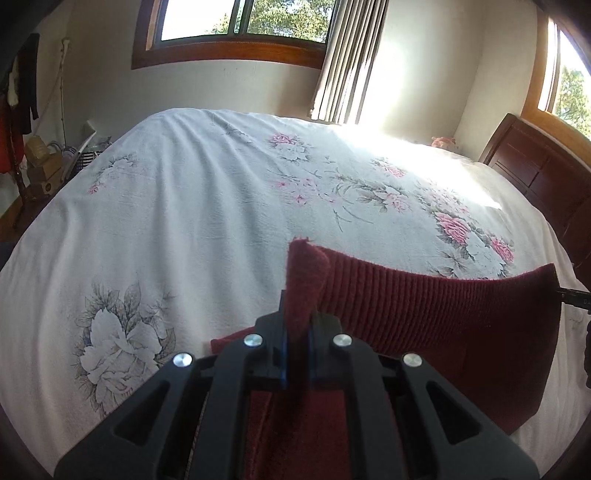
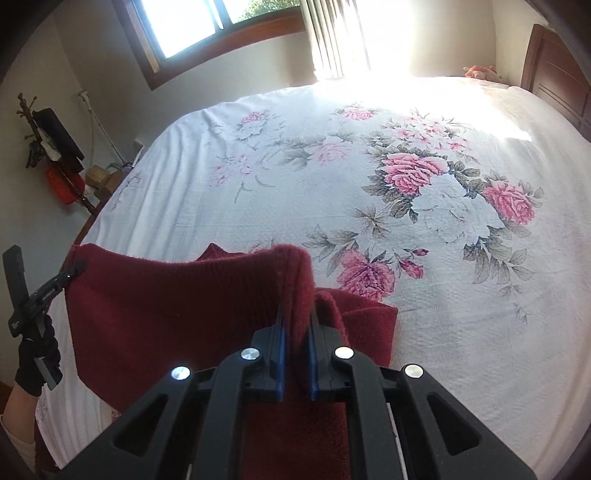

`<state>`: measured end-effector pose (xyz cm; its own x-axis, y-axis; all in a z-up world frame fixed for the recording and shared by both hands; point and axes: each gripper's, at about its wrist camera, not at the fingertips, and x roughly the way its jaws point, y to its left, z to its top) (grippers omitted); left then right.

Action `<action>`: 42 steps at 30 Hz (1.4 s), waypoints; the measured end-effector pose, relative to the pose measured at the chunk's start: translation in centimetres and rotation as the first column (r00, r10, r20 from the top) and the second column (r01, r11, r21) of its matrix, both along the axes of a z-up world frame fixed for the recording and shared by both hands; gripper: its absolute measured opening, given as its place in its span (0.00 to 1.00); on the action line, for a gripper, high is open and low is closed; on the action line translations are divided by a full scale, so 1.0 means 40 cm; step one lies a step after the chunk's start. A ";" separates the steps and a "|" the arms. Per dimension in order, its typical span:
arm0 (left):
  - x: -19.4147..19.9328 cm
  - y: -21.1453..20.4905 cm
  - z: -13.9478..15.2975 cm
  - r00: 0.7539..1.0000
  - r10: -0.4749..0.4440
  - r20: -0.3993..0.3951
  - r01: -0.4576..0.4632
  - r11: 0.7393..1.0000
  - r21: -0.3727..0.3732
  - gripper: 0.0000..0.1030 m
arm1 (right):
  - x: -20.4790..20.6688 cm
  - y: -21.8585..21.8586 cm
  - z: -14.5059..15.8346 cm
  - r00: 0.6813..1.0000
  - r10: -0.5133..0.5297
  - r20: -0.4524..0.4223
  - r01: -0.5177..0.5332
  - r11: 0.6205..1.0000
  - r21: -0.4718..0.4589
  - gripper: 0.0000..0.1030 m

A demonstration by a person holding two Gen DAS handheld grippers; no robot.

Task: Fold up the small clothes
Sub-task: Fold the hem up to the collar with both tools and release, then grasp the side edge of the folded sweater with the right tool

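Lower part of the red knit garment (image 1: 424, 317) was hidden behind the left gripper (image 1: 297, 332) body. Right gripper (image 1: 576, 297) was cut off at the left wrist view's edge. Sun glare washed out the bed's (image 2: 424, 85) far side. Items on the coat rack (image 2: 55, 147) were too small to identify.

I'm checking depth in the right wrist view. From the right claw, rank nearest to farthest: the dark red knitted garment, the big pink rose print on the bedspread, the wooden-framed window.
1. Dark red knitted garment: pinched in the right claw.
2. Big pink rose print: mid-bed, ahead and right.
3. Wooden-framed window: on the far wall, upper left.
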<state>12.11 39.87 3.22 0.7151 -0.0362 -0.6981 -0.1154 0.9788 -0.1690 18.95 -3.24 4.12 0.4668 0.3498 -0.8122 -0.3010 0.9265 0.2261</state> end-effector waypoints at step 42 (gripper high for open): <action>-0.241 -0.011 -0.164 0.973 0.071 -0.218 -0.097 0.989 -0.112 0.49 | -0.259 -0.155 -0.242 0.962 -0.007 -0.272 0.008 1.000 0.004 0.50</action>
